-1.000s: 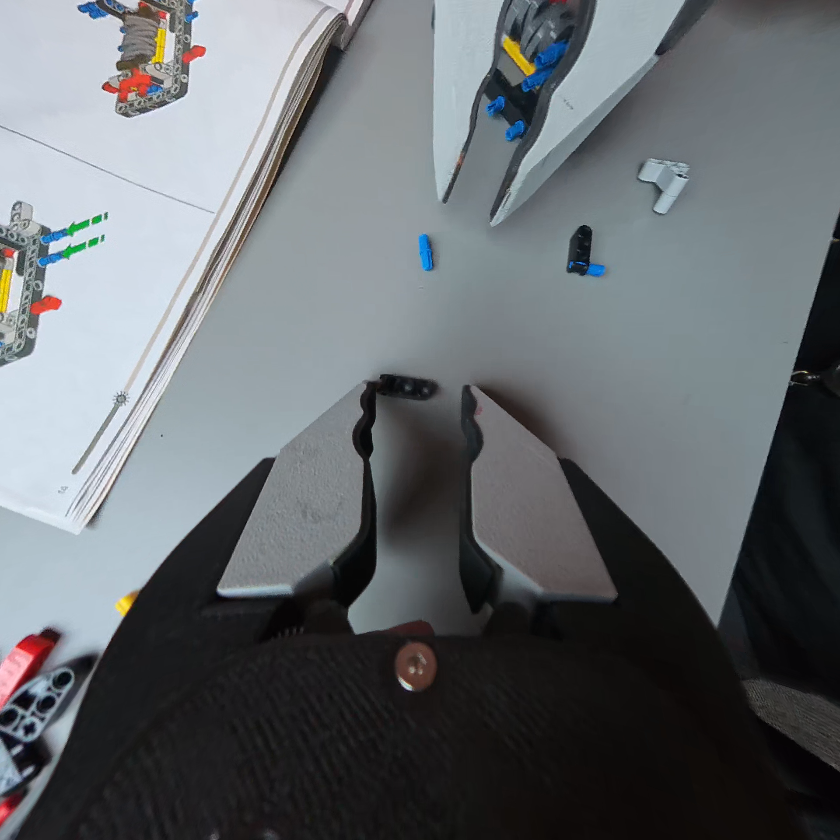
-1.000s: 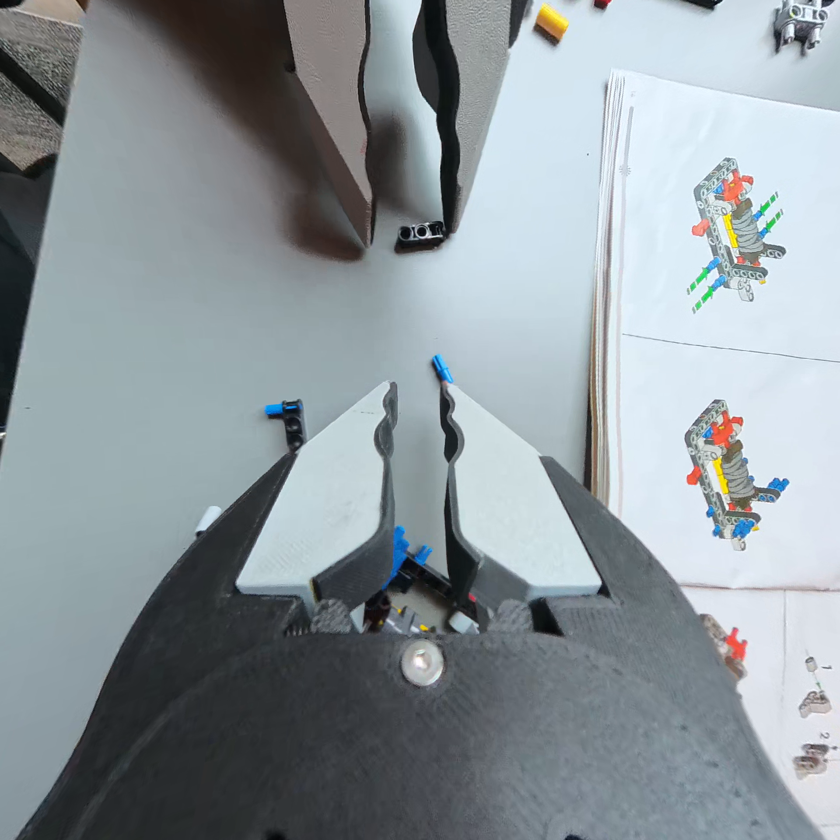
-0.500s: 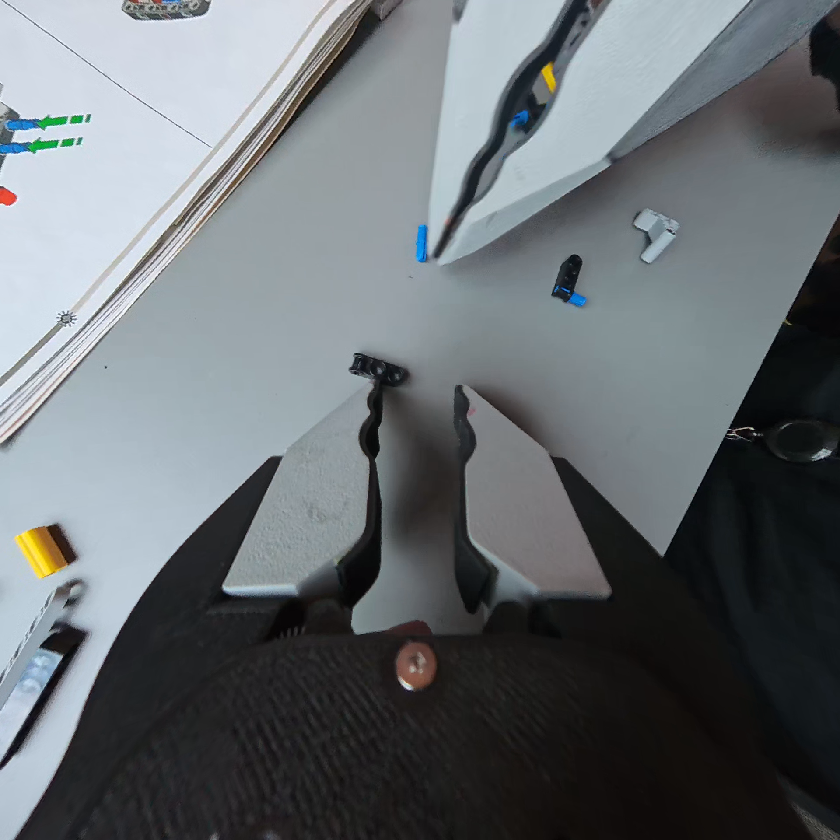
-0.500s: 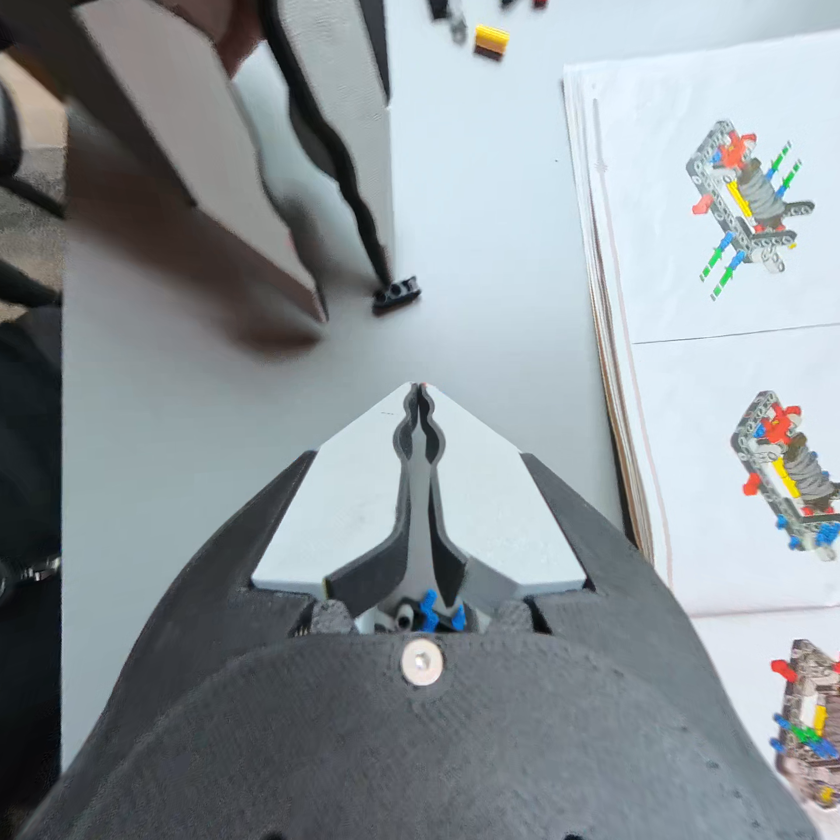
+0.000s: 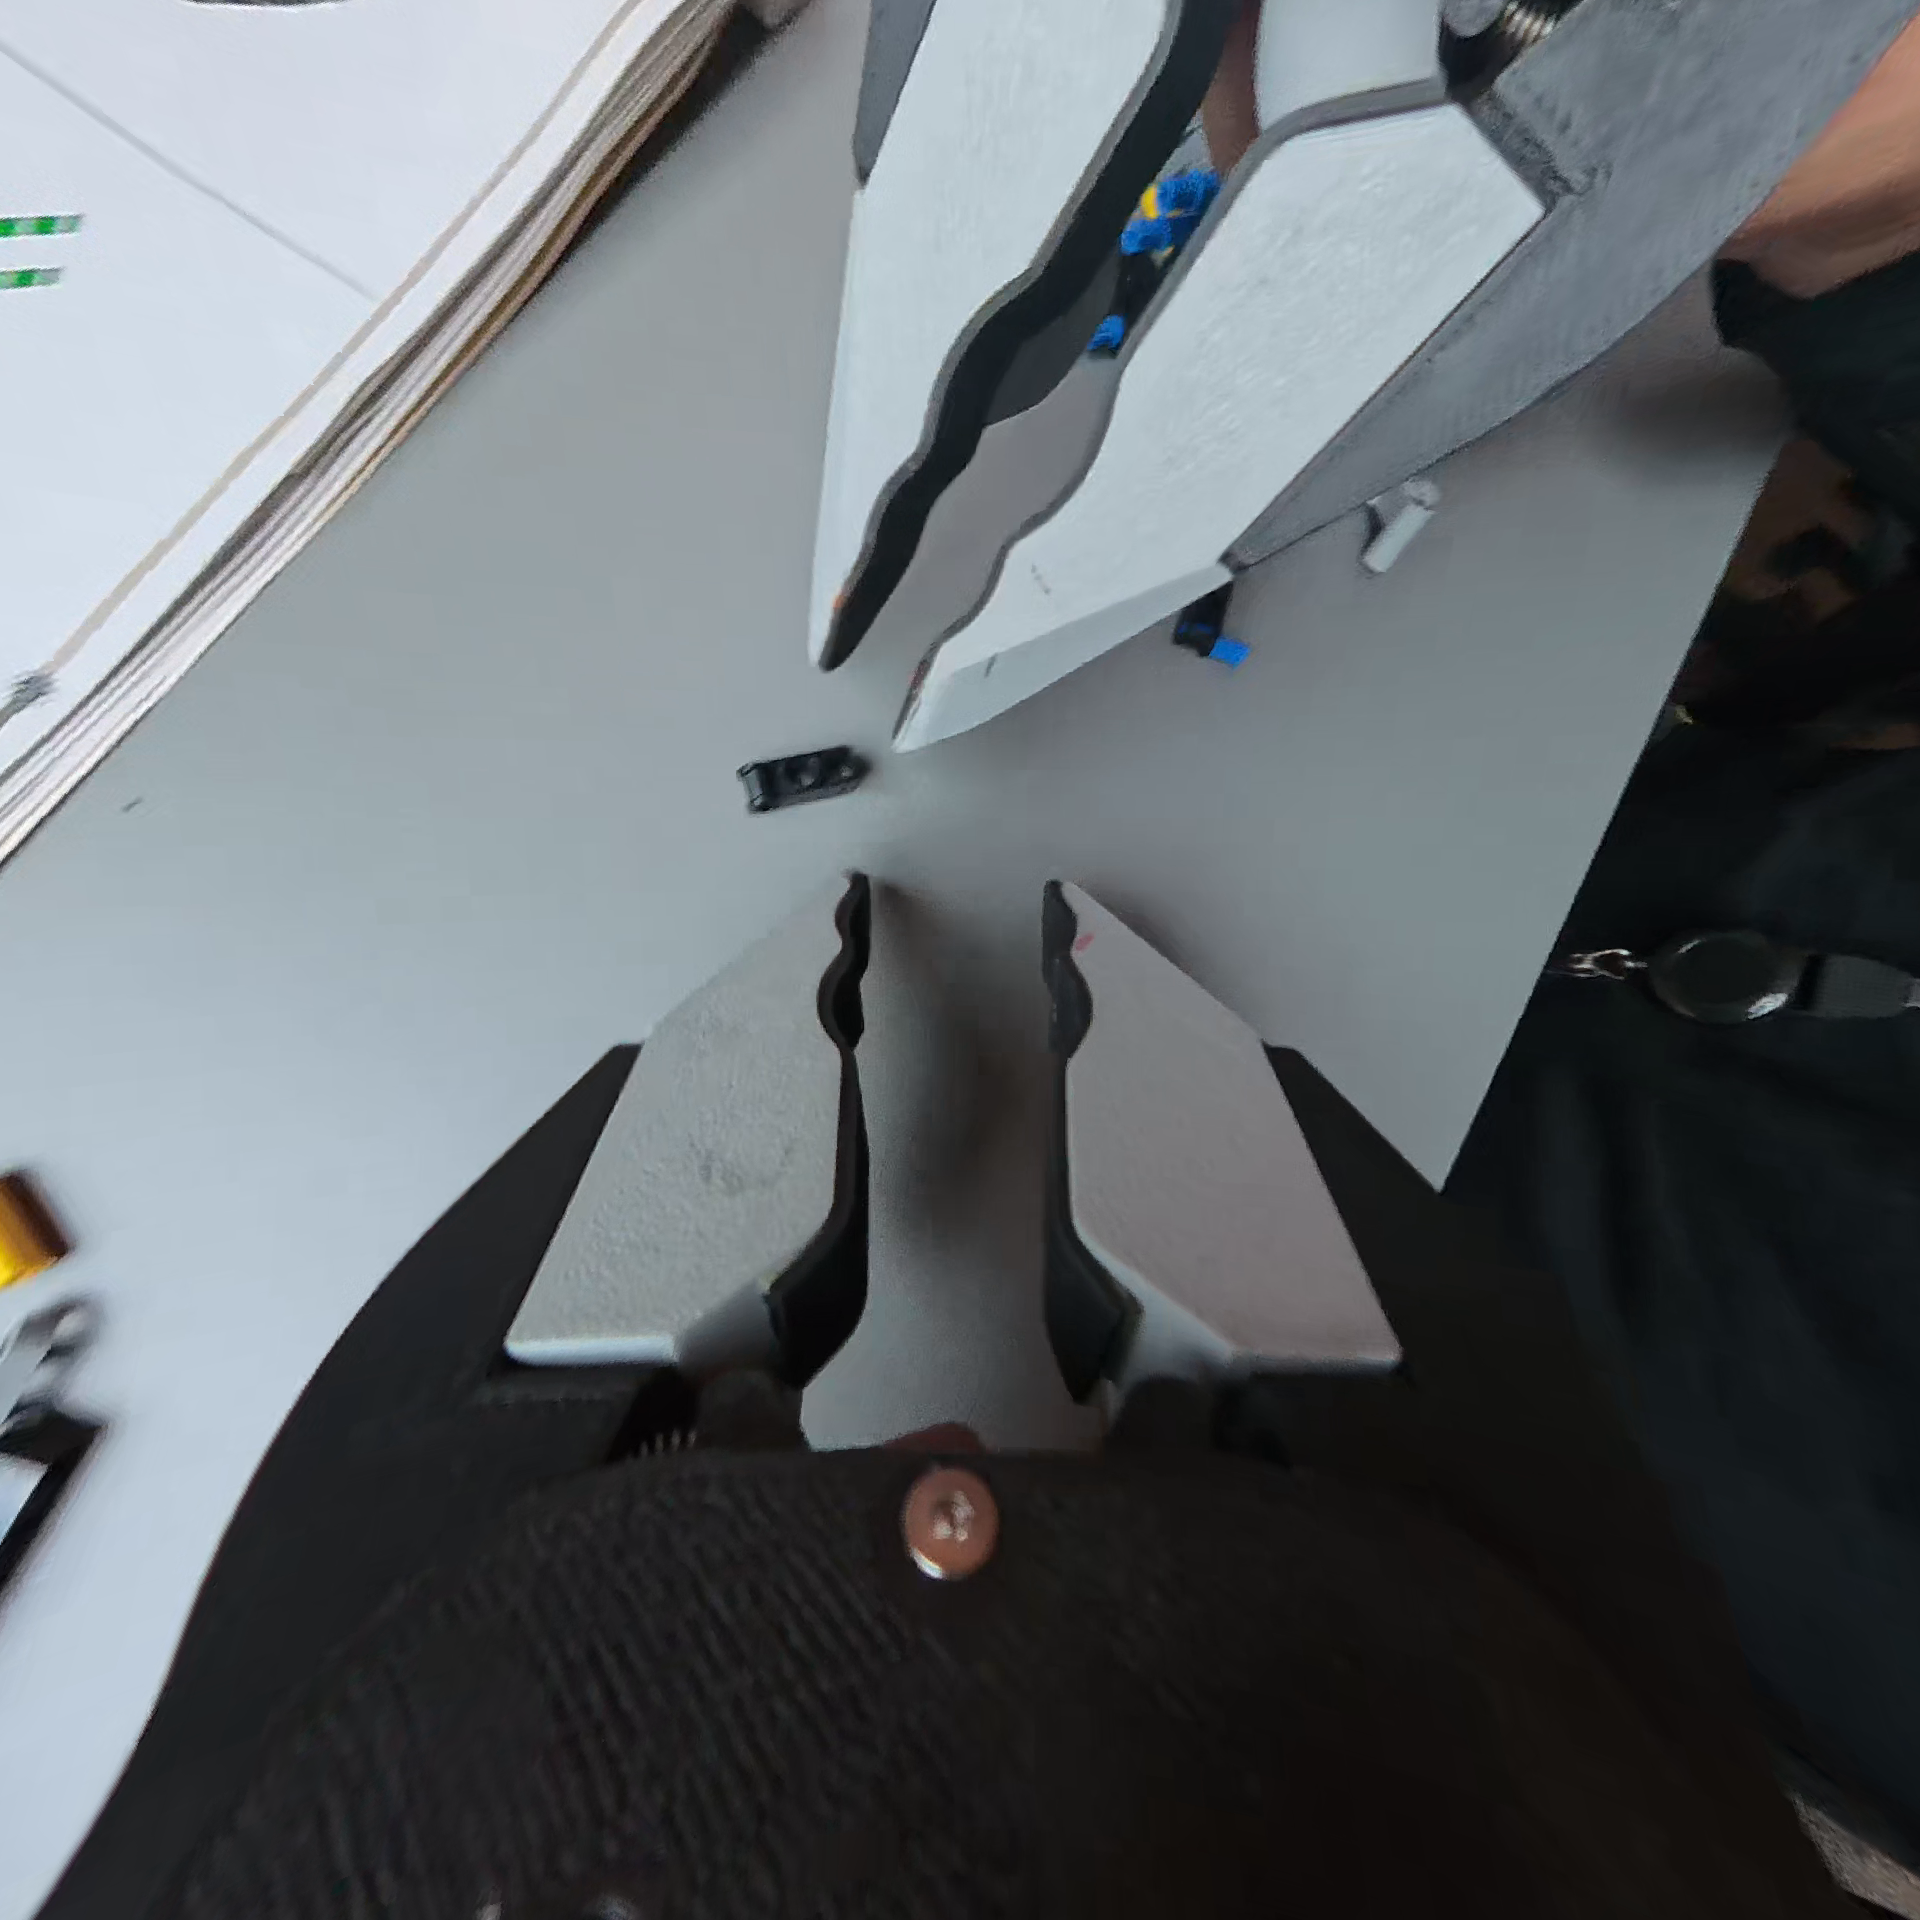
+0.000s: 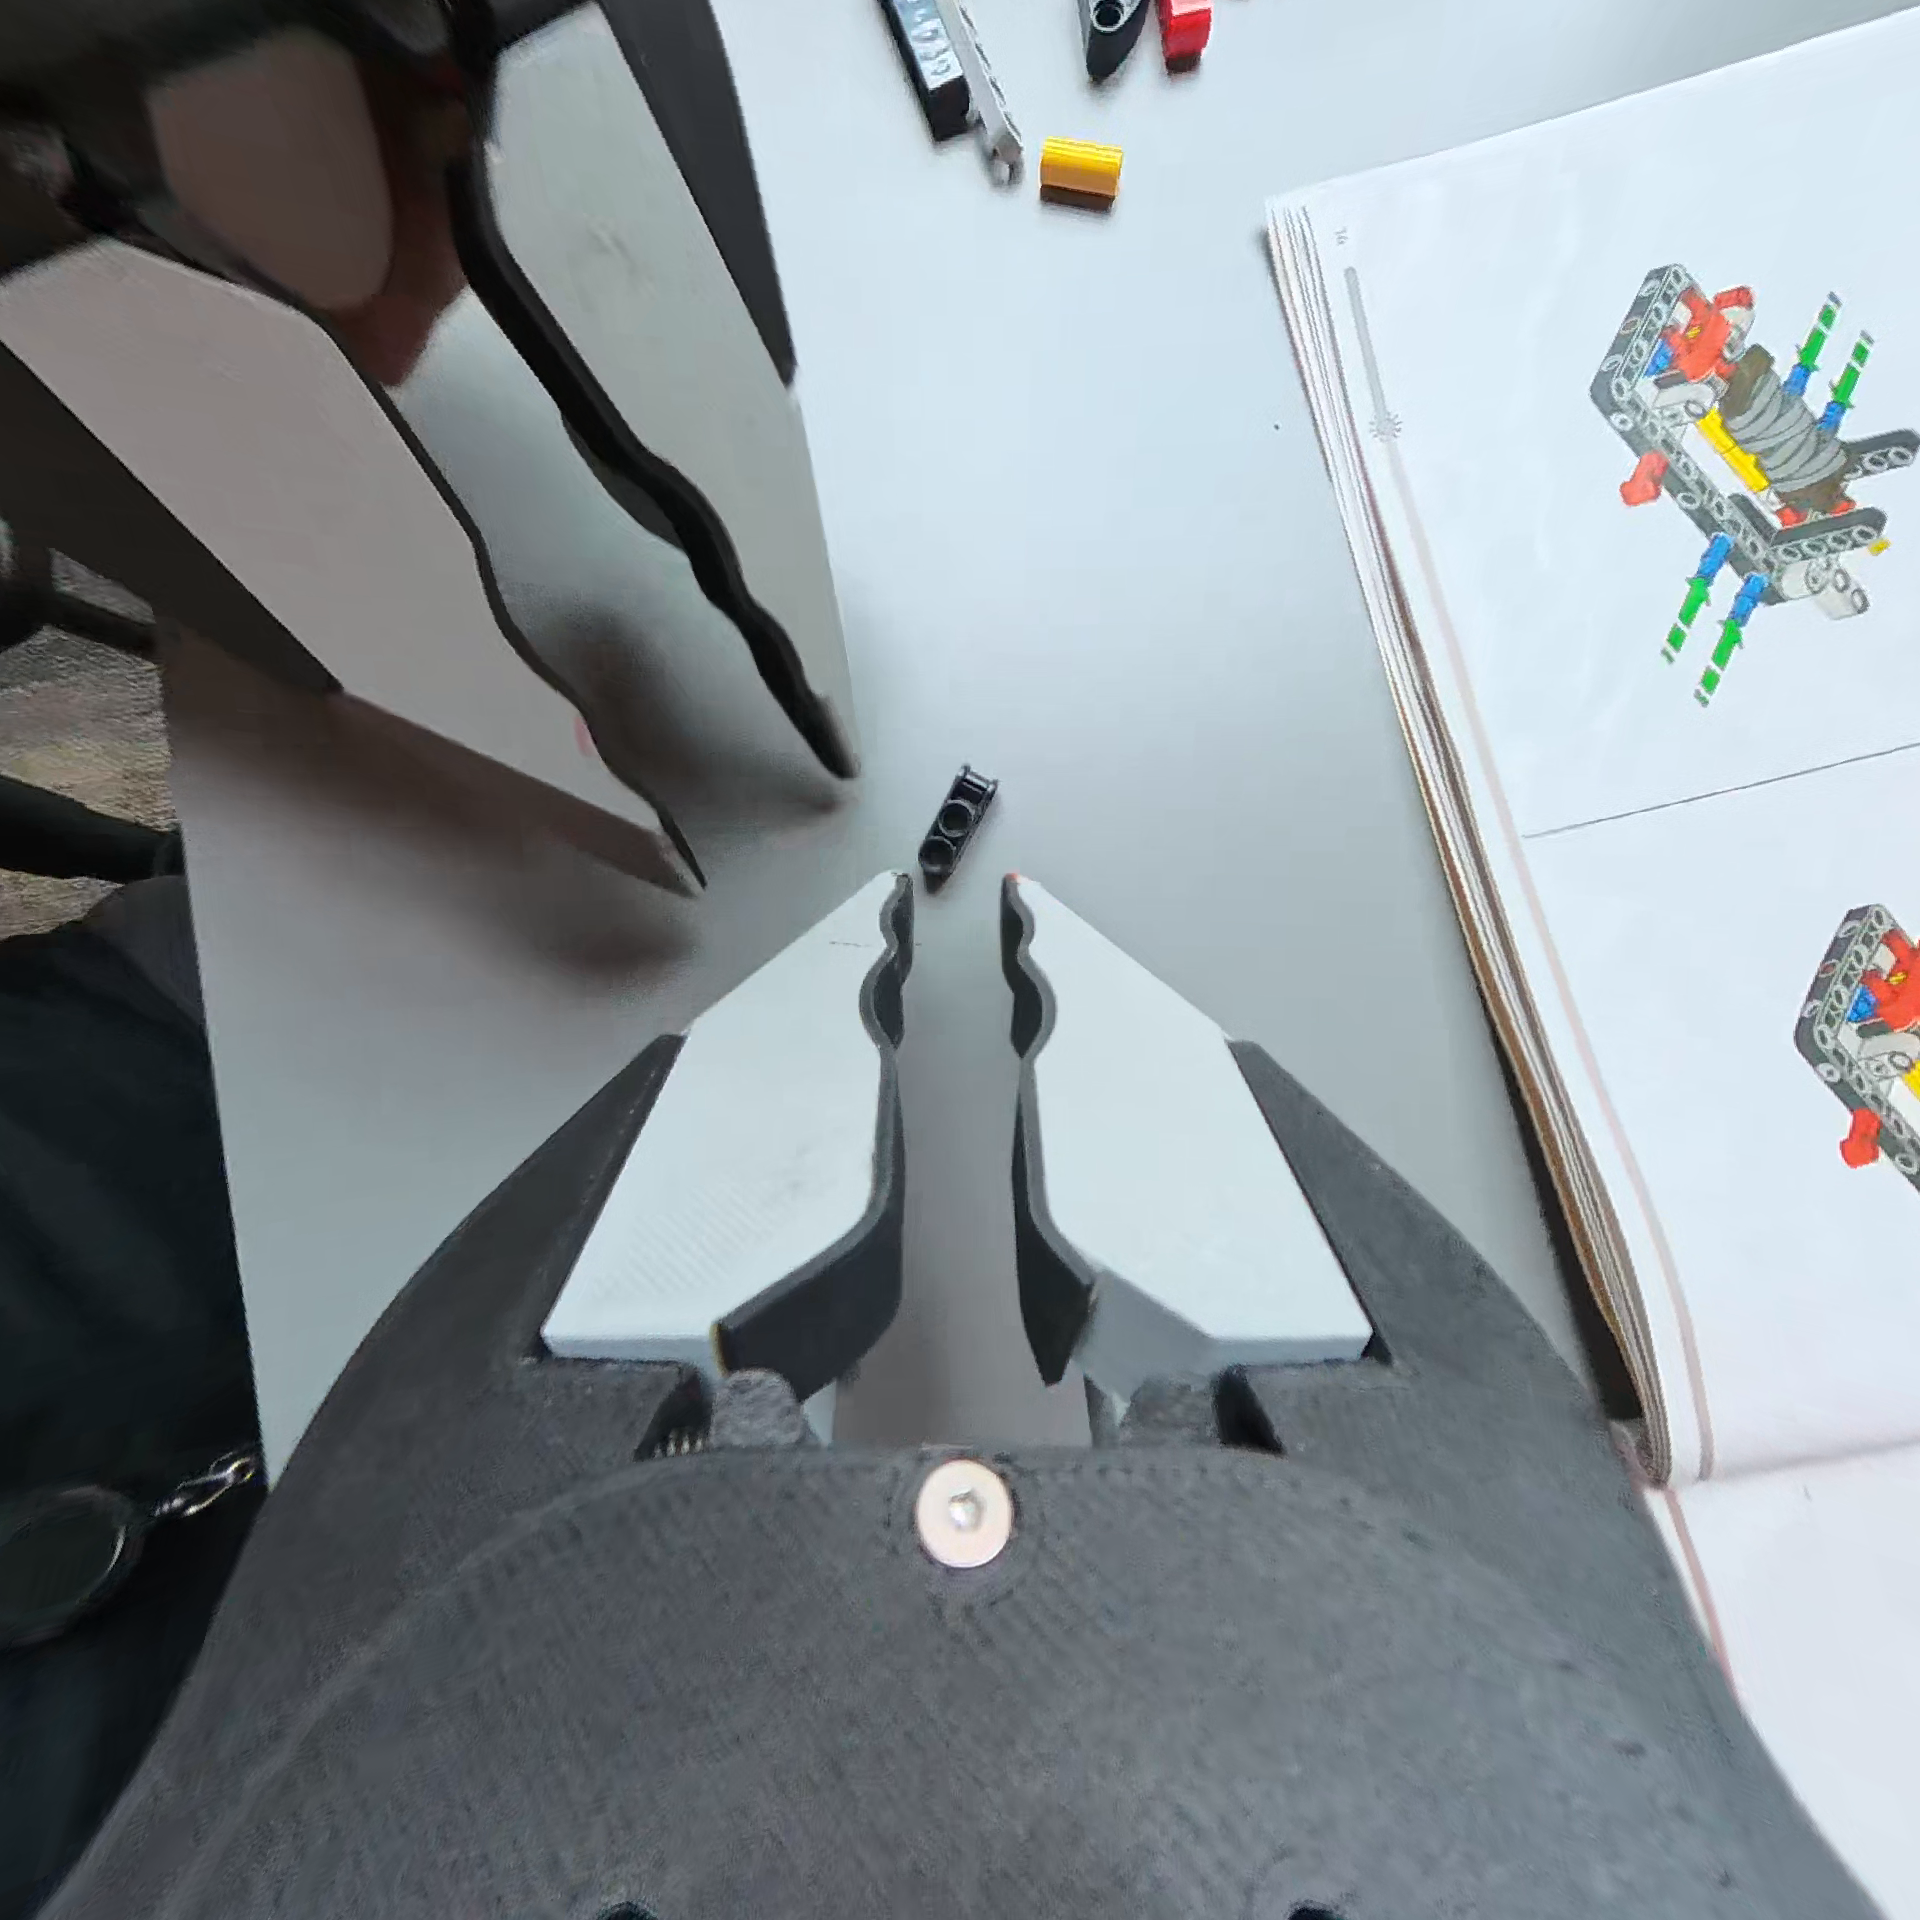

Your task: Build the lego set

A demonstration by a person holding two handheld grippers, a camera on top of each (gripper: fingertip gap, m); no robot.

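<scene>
- Right wrist view: right gripper [image 6: 954, 881] hovers with jaws apart, empty, just short of a small black lego piece [image 6: 957, 825] lying on the grey table [image 6: 1091, 499].
- Left gripper [image 5: 951, 881], jaws also parted and empty, sits near the piece's other side.
- Instruction booklet [image 6: 1621, 727] lies beside the piece.

grey table [image 6: 1091, 499], bearing a small black lego piece [image 6: 957, 826] near the middle, an open instruction booklet [image 6: 1621, 790] along one side, a yellow piece [image 6: 1081, 171], black and grey beams [image 6: 961, 78], a red piece [image 6: 1184, 31].
</scene>
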